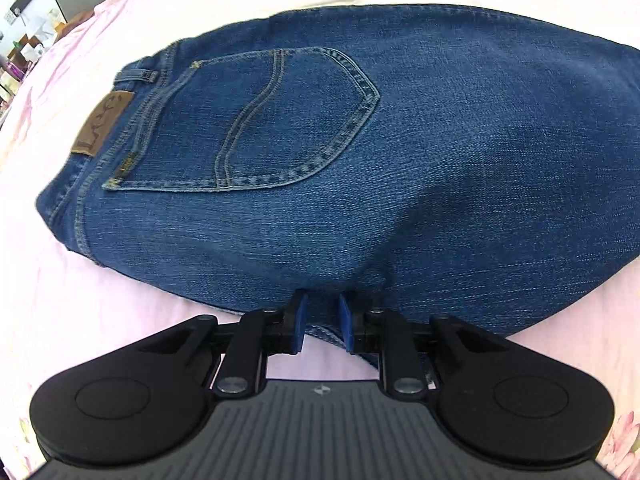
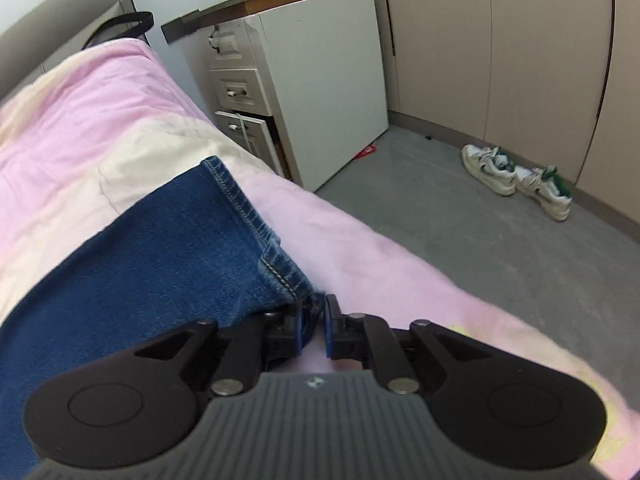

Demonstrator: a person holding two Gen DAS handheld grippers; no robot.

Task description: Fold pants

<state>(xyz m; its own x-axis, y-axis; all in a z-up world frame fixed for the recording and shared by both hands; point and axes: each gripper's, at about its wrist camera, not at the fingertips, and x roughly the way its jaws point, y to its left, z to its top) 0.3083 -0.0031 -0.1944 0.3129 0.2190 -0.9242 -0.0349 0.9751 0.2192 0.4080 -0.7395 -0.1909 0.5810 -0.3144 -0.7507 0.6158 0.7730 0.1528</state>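
Blue jeans (image 1: 400,140) lie flat on a pink bed sheet (image 1: 80,300), back side up, with a back pocket (image 1: 280,120) and a brown leather patch (image 1: 102,124) at the waistband on the left. My left gripper (image 1: 323,320) is at the near edge of the seat, shut on a fold of denim that bunches up between its blue pads. In the right wrist view a jeans leg (image 2: 160,248) runs to its stitched hem (image 2: 248,216). My right gripper (image 2: 313,326) is shut on the near corner of that hem.
The bed's edge drops off right of the leg to a grey floor (image 2: 480,260). A white nightstand with drawers (image 2: 320,80) stands beside the bed. A pair of white and green sneakers (image 2: 516,180) lies by the wall. A padded headboard (image 2: 60,20) is behind.
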